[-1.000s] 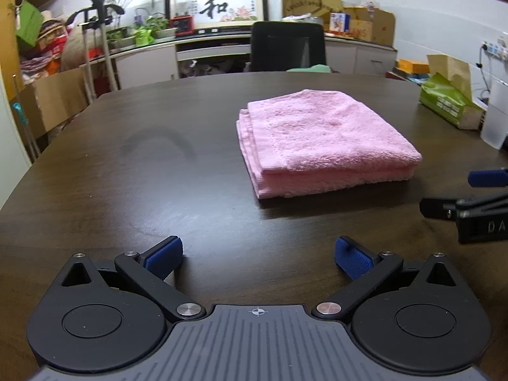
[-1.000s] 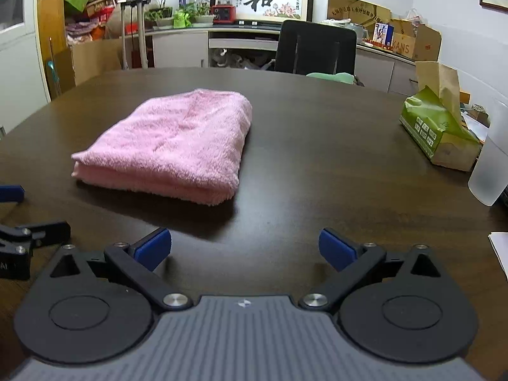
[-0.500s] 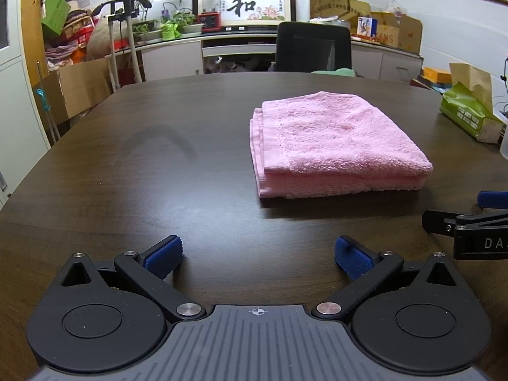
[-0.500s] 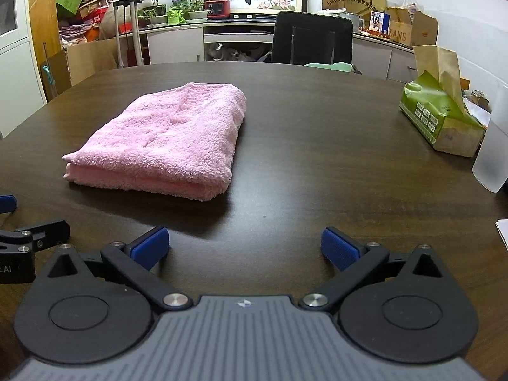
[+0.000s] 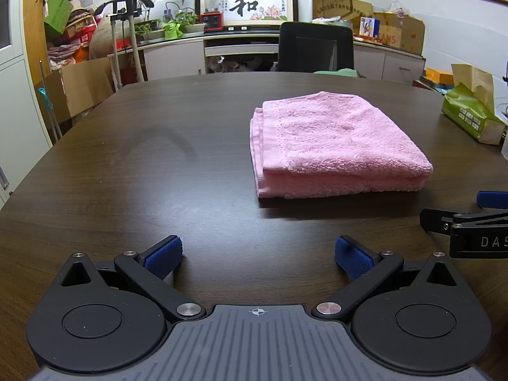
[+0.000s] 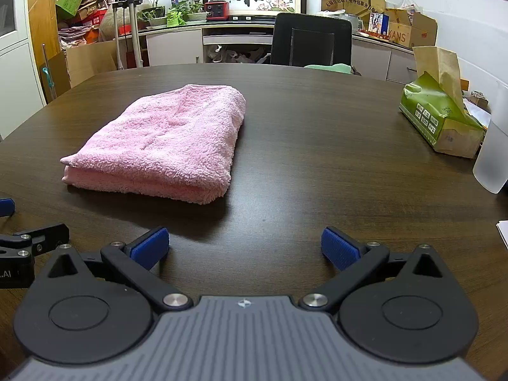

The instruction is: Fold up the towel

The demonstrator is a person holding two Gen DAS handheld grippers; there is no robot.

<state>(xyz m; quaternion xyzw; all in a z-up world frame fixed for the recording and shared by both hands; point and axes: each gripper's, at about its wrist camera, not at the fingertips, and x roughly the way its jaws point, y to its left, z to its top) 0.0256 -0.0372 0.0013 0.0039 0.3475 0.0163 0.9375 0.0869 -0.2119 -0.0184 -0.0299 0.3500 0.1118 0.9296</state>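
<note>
While one dark counter (image 5: 127,171) carries everything, one pink towel (image 5: 333,146) lies folded on it at one o'clock from the left claw (image 5: 257,255) and eleven o'clock from the right claw (image 6: 244,247); both claws gape wide, empty, near one green tissue pack (image 6: 438,123).

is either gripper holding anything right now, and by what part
Nothing is held. The left gripper and right gripper are open and empty; the folded pink towel lies untouched on the table.
</note>
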